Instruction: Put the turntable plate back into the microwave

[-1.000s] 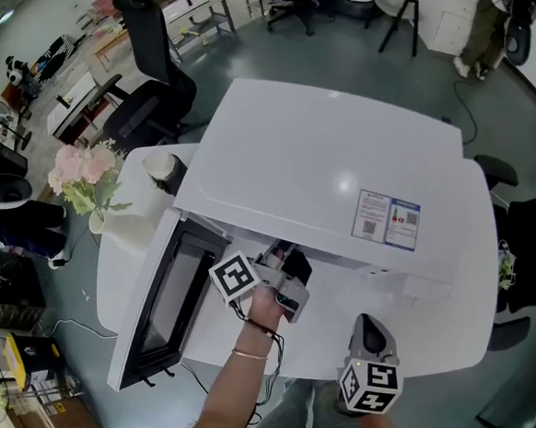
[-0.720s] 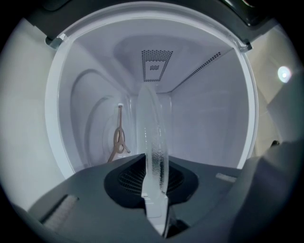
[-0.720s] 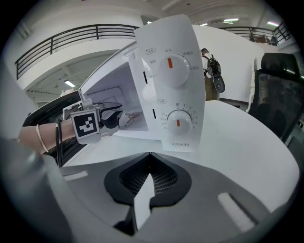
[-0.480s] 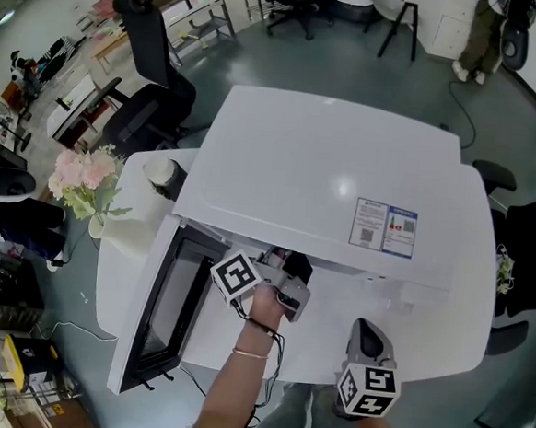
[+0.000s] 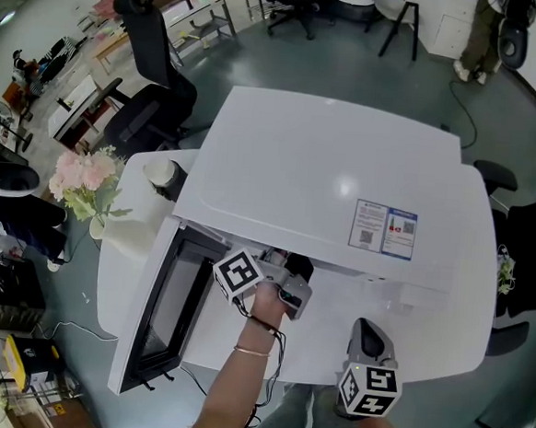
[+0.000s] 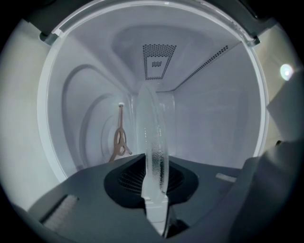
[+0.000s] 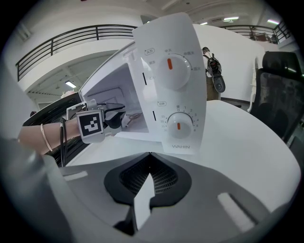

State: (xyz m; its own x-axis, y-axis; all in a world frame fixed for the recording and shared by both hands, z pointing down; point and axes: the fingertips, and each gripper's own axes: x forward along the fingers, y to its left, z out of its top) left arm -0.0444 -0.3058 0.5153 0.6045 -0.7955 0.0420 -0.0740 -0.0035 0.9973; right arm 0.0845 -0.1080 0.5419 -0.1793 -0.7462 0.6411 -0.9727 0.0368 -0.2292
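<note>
Left tool, clamped on the rim of the glass turntable plate, has barely shifted in the mouth of the open microwave (the plate is seen edge-on inside the cavity, apparently still clear of the tan hub). Seating the plate therefore remains to be done. Right tool, closed and empty, hangs above the surface.

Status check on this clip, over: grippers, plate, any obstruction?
Left gripper shut on glass turntable plate, inside microwave cavity. Right gripper shut, empty, outside by control panel. Plate not yet seated; nothing seen between it and brown hub.
</note>
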